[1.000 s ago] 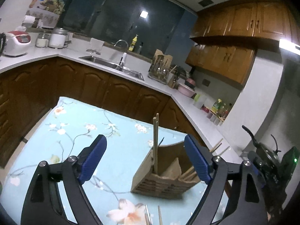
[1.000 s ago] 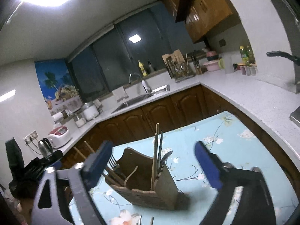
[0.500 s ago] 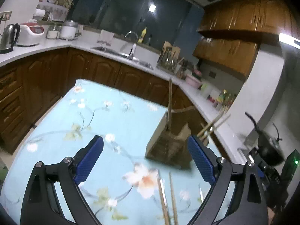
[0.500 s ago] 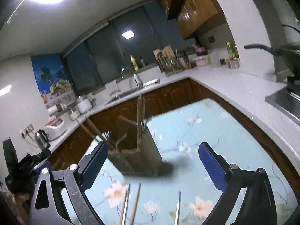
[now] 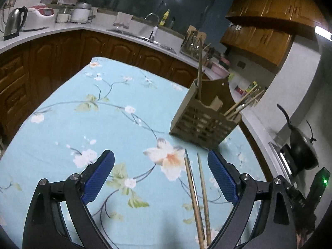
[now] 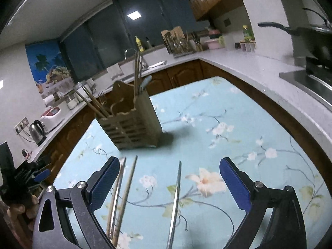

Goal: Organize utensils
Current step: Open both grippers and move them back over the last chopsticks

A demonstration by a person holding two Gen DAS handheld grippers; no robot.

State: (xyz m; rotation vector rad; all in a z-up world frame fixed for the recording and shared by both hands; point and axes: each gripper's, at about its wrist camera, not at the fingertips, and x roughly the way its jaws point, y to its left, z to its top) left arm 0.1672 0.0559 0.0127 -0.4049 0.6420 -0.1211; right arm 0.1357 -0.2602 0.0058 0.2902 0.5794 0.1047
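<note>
A wooden utensil holder [image 5: 204, 116] stands on the floral blue tablecloth [image 5: 103, 120]; it also shows in the right wrist view [image 6: 132, 122]. It holds chopsticks, a fork and upright sticks. Loose wooden chopsticks [image 5: 195, 199] lie on the cloth in front of it, between the fingers of my left gripper [image 5: 160, 175], which is open and empty. In the right wrist view the chopsticks [image 6: 122, 195] lie by the left finger and a metal chopstick [image 6: 175, 199] lies between the fingers. My right gripper [image 6: 169, 181] is open and empty above them.
Kitchen counters run around the table, with a sink [image 5: 143, 35], a kettle [image 5: 13, 22], a rice cooker [image 5: 40, 13] and a dish rack [image 6: 178, 41]. A black wok [image 5: 300, 147] sits on the stove at right. The other hand-held gripper [image 6: 22, 176] shows at far left.
Both grippers pulled back from the holder and tilted down. The holder now sits farther away, and the loose chopsticks on the cloth have come into view between the fingers.
</note>
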